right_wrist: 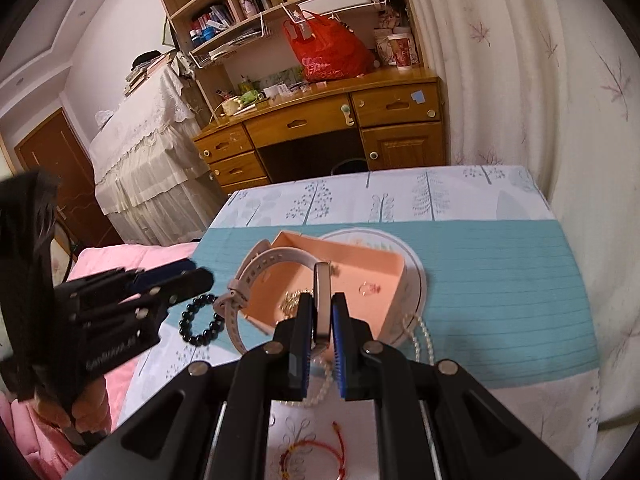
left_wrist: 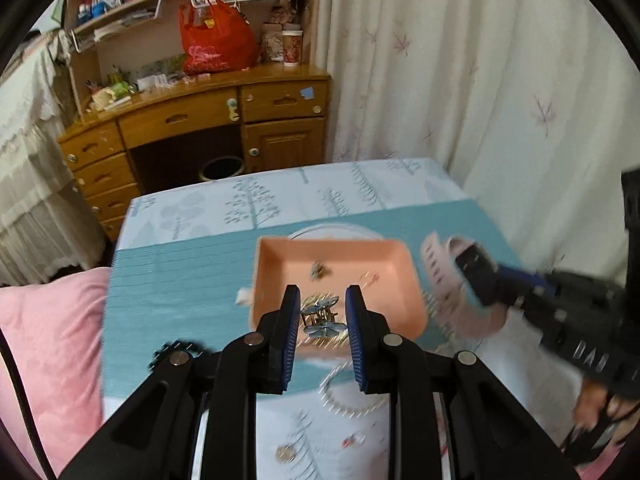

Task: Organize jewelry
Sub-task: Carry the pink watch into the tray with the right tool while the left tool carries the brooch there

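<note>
Right gripper (right_wrist: pixel 322 312) pinches the pink watch (right_wrist: pixel 256 280) over the tray (right_wrist: pixel 384 268); left gripper (left_wrist: pixel 322 312) seemingly grips a gold-and-silver trinket (left_wrist: pixel 320 318).

Soft, even indoor light fills both views, perhaps daylight filtering through the curtain (left_wrist: pixel 460 80). Shadows are faint. Fisheye bending curves the shelves and darkens the corners. Beside the pink tray (left_wrist: pixel 280 256), the watch (left_wrist: pixel 448 272) and nearby gripper smear with motion blur.

Pink tray (right_wrist: pixel 360 276) sitting mid-table; teal cloth (right_wrist: pixel 500 292) right of it lying bare. Black bead bracelet (right_wrist: pixel 200 322) and pearl strand (right_wrist: pixel 424 338) flanking tray's near corners; red cord bracelet (right_wrist: pixel 320 446) crowding near edge.
</note>
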